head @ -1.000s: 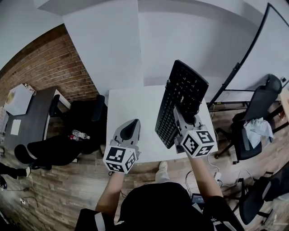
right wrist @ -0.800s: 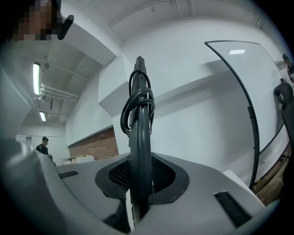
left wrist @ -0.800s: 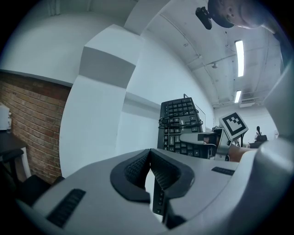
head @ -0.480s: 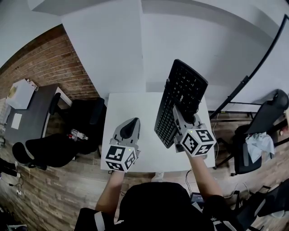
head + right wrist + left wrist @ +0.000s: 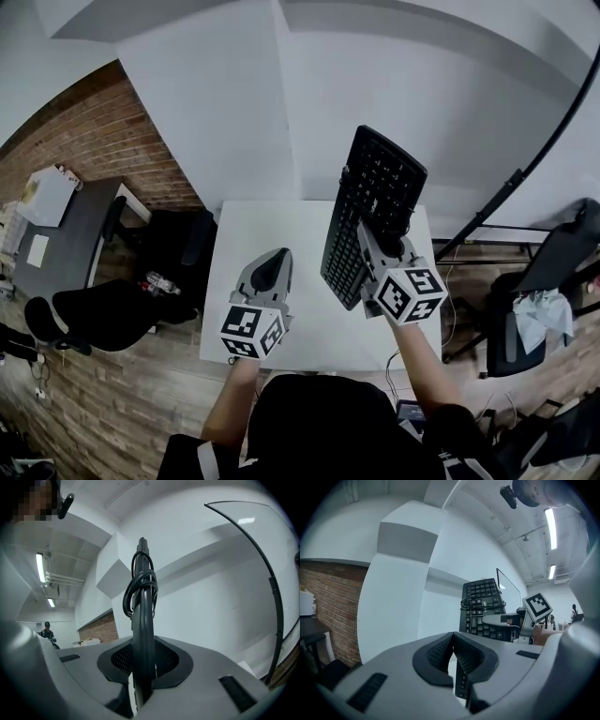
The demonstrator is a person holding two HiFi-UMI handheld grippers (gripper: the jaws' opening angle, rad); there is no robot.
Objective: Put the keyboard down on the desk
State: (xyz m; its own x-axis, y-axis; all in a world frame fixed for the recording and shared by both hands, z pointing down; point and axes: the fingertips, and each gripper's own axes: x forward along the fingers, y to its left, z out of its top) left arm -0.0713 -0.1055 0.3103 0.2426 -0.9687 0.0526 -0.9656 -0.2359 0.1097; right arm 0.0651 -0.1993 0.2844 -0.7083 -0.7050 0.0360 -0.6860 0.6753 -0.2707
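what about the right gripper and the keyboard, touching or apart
Touching. The right gripper view shows the keyboard standing edge-on between the jaws of the right gripper, with both pads pressed against its sides.

A black chair [image 5: 178, 253] stands near a brick wall [image 5: 112, 141] on wooden floor [image 5: 122, 394].

The left tongs [image 5: 274, 258] and the right tongs [image 5: 367, 232] are pale grey moulded shells with rounded backs. Each carries a cube [image 5: 251, 330] faced with black-and-white square markers. Dark ribbed pads [image 5: 438, 651] line their inner faces, set in black collars. The person wears a black top [image 5: 319, 427]; its short sleeve [image 5: 202, 457] seems edged in white.
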